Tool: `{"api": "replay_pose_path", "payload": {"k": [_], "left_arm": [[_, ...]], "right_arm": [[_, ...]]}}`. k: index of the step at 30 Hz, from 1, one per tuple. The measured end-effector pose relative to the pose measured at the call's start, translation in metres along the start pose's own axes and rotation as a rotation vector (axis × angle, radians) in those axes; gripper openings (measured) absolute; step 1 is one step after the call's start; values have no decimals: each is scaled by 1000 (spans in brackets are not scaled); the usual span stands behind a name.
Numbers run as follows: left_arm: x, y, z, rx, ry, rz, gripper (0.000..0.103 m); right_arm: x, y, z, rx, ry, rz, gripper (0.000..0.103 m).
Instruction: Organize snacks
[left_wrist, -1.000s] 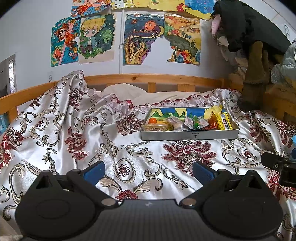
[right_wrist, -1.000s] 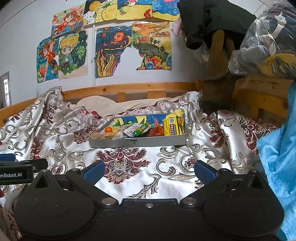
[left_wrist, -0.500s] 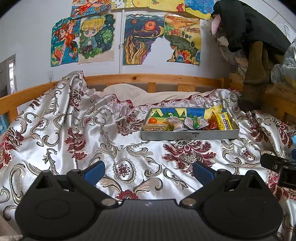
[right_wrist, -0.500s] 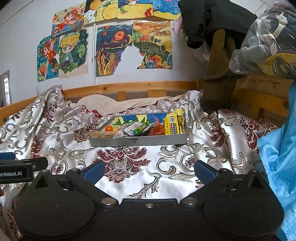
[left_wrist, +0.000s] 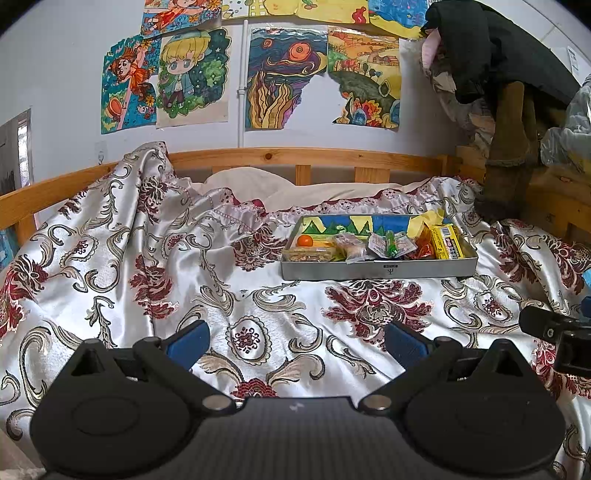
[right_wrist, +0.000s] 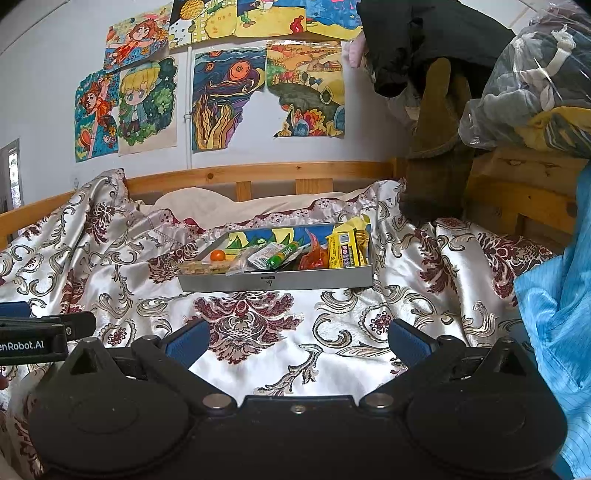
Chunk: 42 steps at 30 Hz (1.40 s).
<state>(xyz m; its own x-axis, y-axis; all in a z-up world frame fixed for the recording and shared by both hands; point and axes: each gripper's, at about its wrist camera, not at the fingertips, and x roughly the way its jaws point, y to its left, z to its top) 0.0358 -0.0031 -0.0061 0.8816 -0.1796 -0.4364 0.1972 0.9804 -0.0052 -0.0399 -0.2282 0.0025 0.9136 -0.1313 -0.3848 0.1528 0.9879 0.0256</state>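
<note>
A shallow grey box (left_wrist: 376, 270) (right_wrist: 277, 282) lies on the patterned bedspread, well ahead of both grippers. It holds several snacks: a small orange (left_wrist: 305, 240) (right_wrist: 217, 255), a nut bar (left_wrist: 308, 254), clear wrapped packets (left_wrist: 384, 243), a green tube (right_wrist: 282, 254), a red-orange packet (right_wrist: 314, 258) and a yellow packet (left_wrist: 447, 242) (right_wrist: 345, 249). My left gripper (left_wrist: 295, 341) is open and empty, low over the bedspread. My right gripper (right_wrist: 295, 341) is open and empty too. Each gripper shows at the edge of the other's view.
A wooden bed rail (left_wrist: 295, 157) and a pillow (left_wrist: 251, 182) lie behind the box. Colourful drawings (left_wrist: 192, 77) hang on the wall. Dark clothes and bags (right_wrist: 443, 55) pile up at the right. A blue cloth (right_wrist: 557, 332) lies at the right edge.
</note>
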Motion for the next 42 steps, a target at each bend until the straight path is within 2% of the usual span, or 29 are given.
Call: {"api": "replay_pose_path", "payload": {"k": [42], "left_arm": [[0, 1, 1, 7, 9, 1, 103]], "right_arm": [[1, 2, -4, -5, 6, -1, 102]]}}
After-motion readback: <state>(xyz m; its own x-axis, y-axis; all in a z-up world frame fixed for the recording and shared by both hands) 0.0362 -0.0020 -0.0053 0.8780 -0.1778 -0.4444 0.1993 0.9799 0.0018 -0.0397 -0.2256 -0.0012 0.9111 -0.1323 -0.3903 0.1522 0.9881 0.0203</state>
